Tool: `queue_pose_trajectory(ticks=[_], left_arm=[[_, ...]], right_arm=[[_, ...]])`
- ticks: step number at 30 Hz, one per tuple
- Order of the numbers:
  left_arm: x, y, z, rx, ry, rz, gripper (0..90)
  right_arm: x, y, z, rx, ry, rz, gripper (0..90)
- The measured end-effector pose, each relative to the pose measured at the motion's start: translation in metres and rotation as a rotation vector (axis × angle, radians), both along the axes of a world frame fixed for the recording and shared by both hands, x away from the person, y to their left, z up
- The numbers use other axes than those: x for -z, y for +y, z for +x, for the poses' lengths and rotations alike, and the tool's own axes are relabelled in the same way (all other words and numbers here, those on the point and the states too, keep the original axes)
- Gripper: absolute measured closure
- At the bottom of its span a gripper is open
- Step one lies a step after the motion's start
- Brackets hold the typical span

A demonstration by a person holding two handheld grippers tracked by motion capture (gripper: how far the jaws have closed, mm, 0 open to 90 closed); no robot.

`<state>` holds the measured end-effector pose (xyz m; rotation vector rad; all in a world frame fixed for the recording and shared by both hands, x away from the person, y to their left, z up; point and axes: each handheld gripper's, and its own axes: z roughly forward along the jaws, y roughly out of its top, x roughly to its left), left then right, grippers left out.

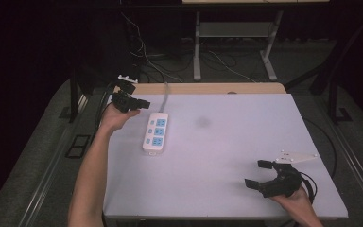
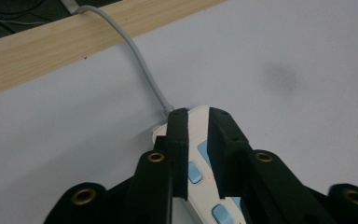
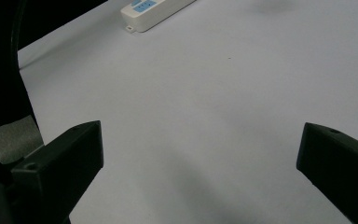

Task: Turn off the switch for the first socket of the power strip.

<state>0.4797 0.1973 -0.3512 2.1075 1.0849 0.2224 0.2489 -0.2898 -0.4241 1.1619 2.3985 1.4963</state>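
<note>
Upper left of the high view: the left hand-held gripper, jaws nearly pressed together with nothing pinched, hovers just beside the cable end of the white power strip lying on the bench. Lower right: the right hand-held gripper, jaws spread wide and empty.

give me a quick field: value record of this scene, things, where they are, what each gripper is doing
surface: pale lilac-white tabletop with a light wooden strip along its far edge
main item: white plastic power strip with blue sockets, lying flat at the table's left, far part
cord: grey cable running from the strip's far end over the wooden strip
left gripper: above the strip's cable end, jaws narrow, a slim gap between them; no grip visible
right gripper: near right corner, jaws wide open, nothing between them
mark: faint dark smudge on the tabletop
</note>
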Motion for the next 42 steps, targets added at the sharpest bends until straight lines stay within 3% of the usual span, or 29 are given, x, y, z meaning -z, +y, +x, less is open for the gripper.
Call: queue_pose_trajectory(ticks=[7, 42], left_arm=[[0.007, -0.002, 0.004, 0.011, 0.026, 0.011, 88.7], [0.045, -0.014, 0.011, 0.048, 0.125, 0.093, 89.1]], right_arm=[[0.000, 0.000, 0.000, -0.002, 0.001, -0.001, 0.3], [0.000, 0.001, -0.001, -0.009, -0.003, -0.009, 0.3]])
